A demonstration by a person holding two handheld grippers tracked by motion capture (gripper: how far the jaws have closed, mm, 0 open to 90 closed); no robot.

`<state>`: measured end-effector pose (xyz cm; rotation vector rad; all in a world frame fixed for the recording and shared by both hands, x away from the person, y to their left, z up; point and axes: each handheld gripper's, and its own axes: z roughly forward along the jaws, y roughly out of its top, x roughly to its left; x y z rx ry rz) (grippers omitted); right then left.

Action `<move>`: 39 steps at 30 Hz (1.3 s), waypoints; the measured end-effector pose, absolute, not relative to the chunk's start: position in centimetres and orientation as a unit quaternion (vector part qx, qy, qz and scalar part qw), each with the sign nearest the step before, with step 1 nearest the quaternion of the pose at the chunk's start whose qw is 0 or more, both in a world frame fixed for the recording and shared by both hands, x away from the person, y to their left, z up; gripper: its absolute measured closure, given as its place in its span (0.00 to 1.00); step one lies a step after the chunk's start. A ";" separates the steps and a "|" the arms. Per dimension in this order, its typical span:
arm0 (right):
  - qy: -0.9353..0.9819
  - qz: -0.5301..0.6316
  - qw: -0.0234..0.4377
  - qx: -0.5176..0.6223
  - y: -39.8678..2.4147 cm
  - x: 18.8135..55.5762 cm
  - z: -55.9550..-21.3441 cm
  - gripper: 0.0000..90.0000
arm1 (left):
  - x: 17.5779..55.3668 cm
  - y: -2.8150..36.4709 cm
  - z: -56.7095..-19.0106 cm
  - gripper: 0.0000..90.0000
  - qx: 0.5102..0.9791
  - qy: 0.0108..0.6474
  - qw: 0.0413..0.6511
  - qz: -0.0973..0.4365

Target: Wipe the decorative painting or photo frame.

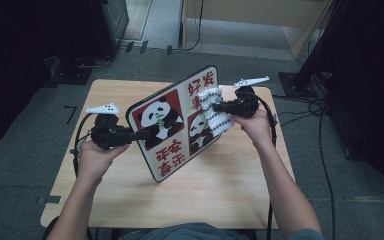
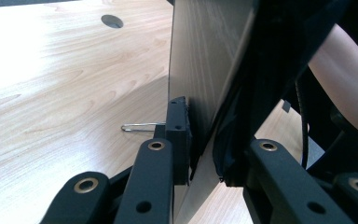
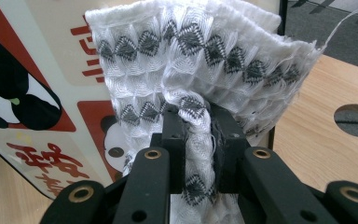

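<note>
The left tool (image 1: 141, 134) is clamping the edge of the panda board (image 1: 172, 122), its jaws pinched together on the thin panel, and the right tool (image 1: 219, 107) is gripping a bunched white cloth (image 1: 215, 114) and pressing it against the board's printed face. The board is standing tilted on one lower corner above the counter (image 1: 220, 185), held up mostly by that single left-side pinch.

Here's the risk: the panel is rigid, flat and looking smooth, with rounded corners, so a firm push from the cloth could be swivelling it in the left tool's narrow grip or skidding its bottom corner across the pale wood-grain counter. If it twists free, it is dropping flat. The cloth (image 3: 200, 60) is soft and woven, ridged with grey diamond rows and fraying at one edge; loose threads could be catching on the right tool, and the wad could be slipping out if the stroke drags hard. A small wire clip (image 2: 142, 126) is lying on the counter behind the board.
</note>
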<state>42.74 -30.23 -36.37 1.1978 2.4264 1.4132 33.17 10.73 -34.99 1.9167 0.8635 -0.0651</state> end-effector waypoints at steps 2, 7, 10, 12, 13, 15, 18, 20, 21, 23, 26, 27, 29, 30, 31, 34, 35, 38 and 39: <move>0.794 0.460 0.043 0.395 -30.2 42.7 -36.5 0.88 | 33.2 10.7 -35.0 0.87 0.791 0.357 0.496 -0.028; 0.797 0.453 0.041 0.398 -30.1 42.5 -37.3 0.88 | 33.2 10.7 -35.0 0.86 0.791 0.357 0.497 -0.030; 0.797 0.450 0.039 0.401 -30.2 42.5 -37.5 0.88 | 33.2 10.7 -35.0 0.86 0.791 0.356 0.497 -0.030; 0.798 0.448 0.038 0.402 -30.2 42.5 -37.6 0.88 | 33.2 10.8 -35.0 0.86 0.791 0.356 0.497 -0.030; 0.797 0.448 0.038 0.402 -30.2 42.5 -37.6 0.87 | 33.2 10.8 -35.0 0.86 0.791 0.356 0.497 -0.030; 0.798 0.446 0.037 0.403 -30.3 42.5 -37.8 0.87 | 33.2 10.8 -35.0 0.86 0.791 0.355 0.497 -0.030; 0.800 0.442 0.036 0.404 -30.2 42.4 -37.9 0.87 | 33.2 10.8 -35.0 0.86 0.791 0.355 0.497 -0.030; 0.801 0.440 0.035 0.405 -30.2 42.4 -38.0 0.87 | 33.2 10.8 -35.0 0.86 0.791 0.355 0.497 -0.030; 0.803 0.438 0.036 0.403 -30.2 42.4 -38.1 0.87 | 33.2 10.8 -35.0 0.86 0.791 0.355 0.497 -0.030; 0.802 0.438 0.037 0.404 -30.2 42.4 -38.3 0.87 | 33.3 10.8 -35.0 0.86 0.790 0.355 0.498 -0.031; 0.800 0.436 0.032 0.410 -30.4 42.3 -38.5 0.87 | 33.2 10.8 -35.0 0.86 0.790 0.356 0.498 -0.031; 0.800 0.435 0.032 0.412 -30.4 42.2 -38.7 0.87 | 33.2 10.8 -35.0 0.86 0.790 0.356 0.498 -0.031; 0.801 0.433 0.031 0.414 -30.4 42.1 -39.0 0.87 | 33.3 10.8 -35.0 0.86 0.790 0.356 0.498 -0.032; 0.802 0.431 0.033 0.413 -30.4 42.1 -39.1 0.87 | 33.3 10.8 -35.0 0.86 0.790 0.355 0.498 -0.032; 0.802 0.430 0.032 0.413 -30.4 42.1 -39.1 0.87 | 33.3 10.8 -35.0 0.86 0.790 0.355 0.498 -0.032; 0.804 0.425 0.031 0.415 -30.3 42.1 -39.4 0.87 | 33.3 10.8 -35.1 0.86 0.790 0.355 0.499 -0.034; 0.806 0.421 0.032 0.415 -30.3 42.1 -39.5 0.87 | 33.3 10.8 -35.1 0.86 0.790 0.355 0.499 -0.034; 0.808 0.418 0.032 0.414 -30.3 42.0 -39.8 0.87 | 33.3 10.8 -35.0 0.86 0.791 0.355 0.498 -0.034; 0.807 0.417 0.032 0.416 -30.4 41.9 -39.9 0.87 | 33.3 10.8 -35.0 0.86 0.791 0.354 0.498 -0.034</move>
